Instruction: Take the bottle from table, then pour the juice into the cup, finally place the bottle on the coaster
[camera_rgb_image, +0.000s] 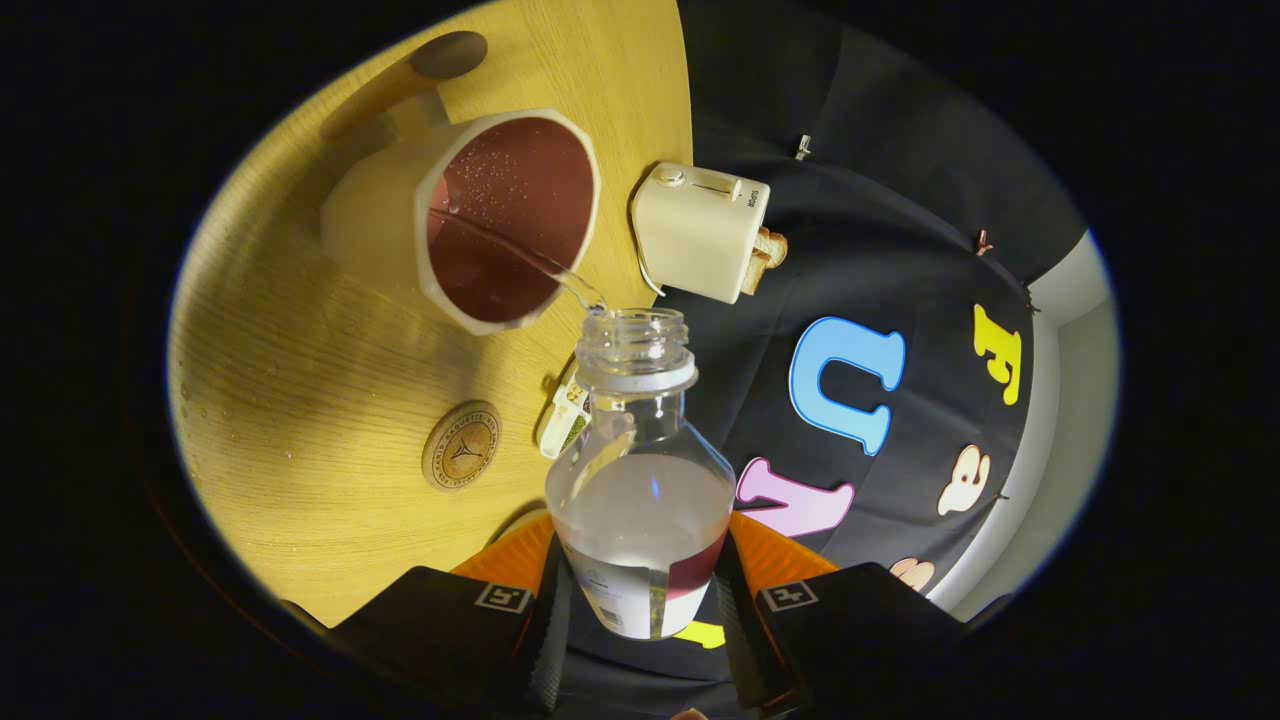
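Woodgrain of the table (300, 400) fills what I see on the left, tipped steeply because I have the tool rolled over. On it lies the round coaster (461, 445), bare, well apart from the cup and just left of the bottle's shoulder. Above the coaster stands the white cup (505, 215), many-sided at the rim, its inside dark red and speckled with droplets. A thin clear stream (530, 262) runs from the bottle's open mouth across the rim into the cup.

Moving right, a small packet (565, 415) lies at the table's edge, partly behind the bottle. The bottle (640, 470) is clear and uncapped, its neck pointing away from me toward the cup, with pale liquid pooled in its lower body and a label near its base. My gripper (645, 600) has both black fingers (545, 620) pressed against the bottle's base, one on each side, clamped firmly on it.

Further right, beyond the bottle's mouth, a cream toaster (700, 232) sits at the table's edge with toast (768, 258) sticking out of its slot.
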